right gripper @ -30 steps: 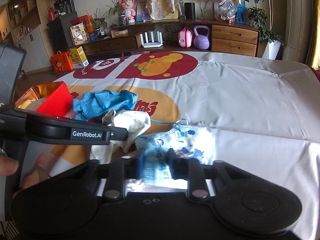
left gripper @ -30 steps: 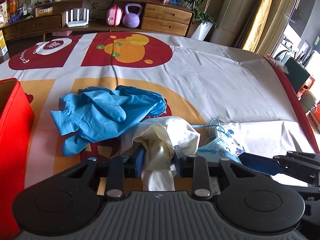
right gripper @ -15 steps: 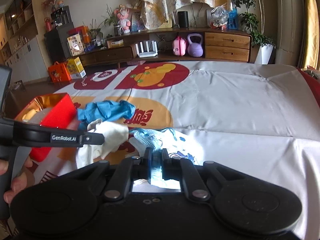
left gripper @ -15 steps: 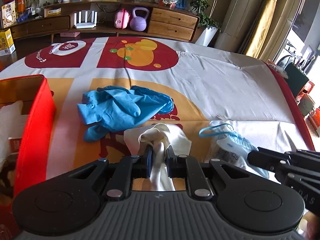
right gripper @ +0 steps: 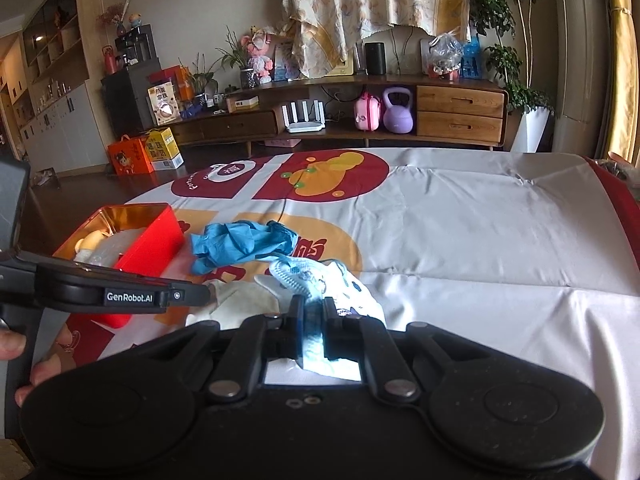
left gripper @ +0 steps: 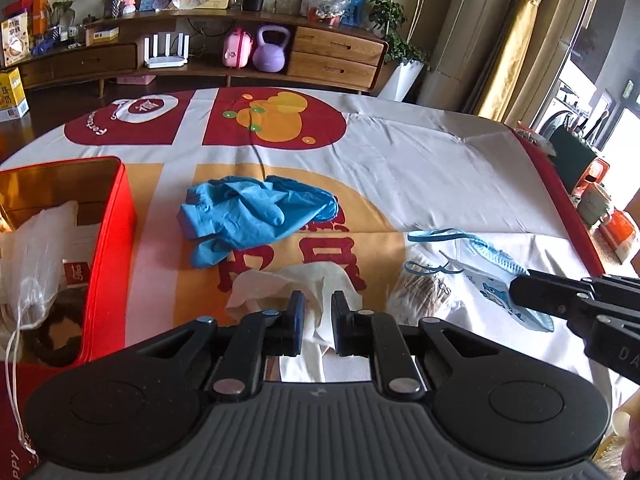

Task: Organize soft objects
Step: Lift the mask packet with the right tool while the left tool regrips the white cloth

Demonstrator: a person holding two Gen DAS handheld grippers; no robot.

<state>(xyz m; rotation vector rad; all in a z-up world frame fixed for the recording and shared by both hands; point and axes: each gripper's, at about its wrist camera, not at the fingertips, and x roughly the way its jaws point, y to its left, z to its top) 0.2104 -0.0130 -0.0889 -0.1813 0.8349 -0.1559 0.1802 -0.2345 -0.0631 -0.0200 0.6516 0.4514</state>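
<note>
**A:** What sits between the fingers?

**B:** The left gripper is clamped on a crumpled cream-white cloth glove; folds bulge on both sides of the narrow gap between its jaws. The right gripper is pinched onto a pale blue face mask printed with small cartoon figures, the fabric squeezed thin between the pads.

**A:** How do those two pieces lie?

**B:** The glove is bunched, its longer side running from the jaws toward the upper left, over the red characters of the white, orange and red printed tablecloth. The mask rises from the right jaws and stretches away from the camera, its pleated end farthest; in the left wrist view its blue ear loops trail leftward on the cloth.

**A:** And around them?

**B:** A heap of bright blue rubber gloves lies just beyond the cream glove, long axis left to right, fingers pointing left. Left of that stands an open red tin box with a gold interior, holding a white drawstring bag.
</note>
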